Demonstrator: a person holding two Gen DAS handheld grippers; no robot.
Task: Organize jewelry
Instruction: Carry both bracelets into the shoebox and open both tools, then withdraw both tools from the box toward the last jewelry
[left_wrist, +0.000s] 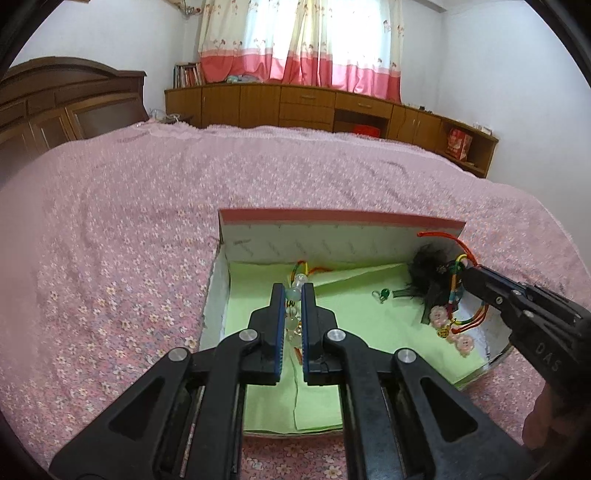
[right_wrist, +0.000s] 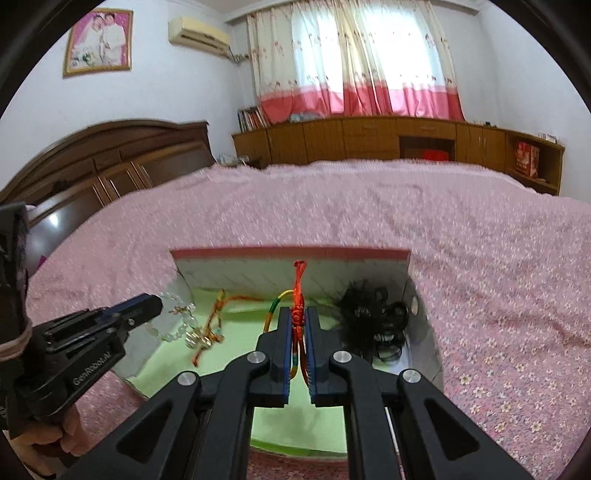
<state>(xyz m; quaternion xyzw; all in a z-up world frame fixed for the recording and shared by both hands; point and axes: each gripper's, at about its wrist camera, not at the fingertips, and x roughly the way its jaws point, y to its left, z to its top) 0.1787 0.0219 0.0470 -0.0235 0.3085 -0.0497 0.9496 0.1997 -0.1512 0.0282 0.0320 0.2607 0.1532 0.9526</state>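
Box: open box (left_wrist: 343, 236) on pink floral bedspread (left_wrist: 110, 258), lined with green paper (left_wrist: 258, 302).
Left gripper (left_wrist: 293, 291): fingers nearly closed, pinching pale bead bracelet (left_wrist: 293, 294) between the pads; beads run down the gap, over the box's left half.
Right gripper (right_wrist: 298, 317): fingers narrow, clamped on red knotted cord (right_wrist: 298, 306); knot sticks out past the tips, multicoloured loop trails below.
Black feathery hairpiece (right_wrist: 364, 314): box's right corner, beside the right gripper's fingers.
Green bead charm (left_wrist: 383, 294): loose on paper between grippers.

My left gripper (left_wrist: 293, 291) pinches a string of pale glass beads (left_wrist: 293, 294), hanging inside the open box (left_wrist: 332, 221) lined with green paper. My right gripper (right_wrist: 298, 314) clamps a red-and-rainbow cord bracelet (right_wrist: 298, 306), with what look like pink flower charms (left_wrist: 438, 315).
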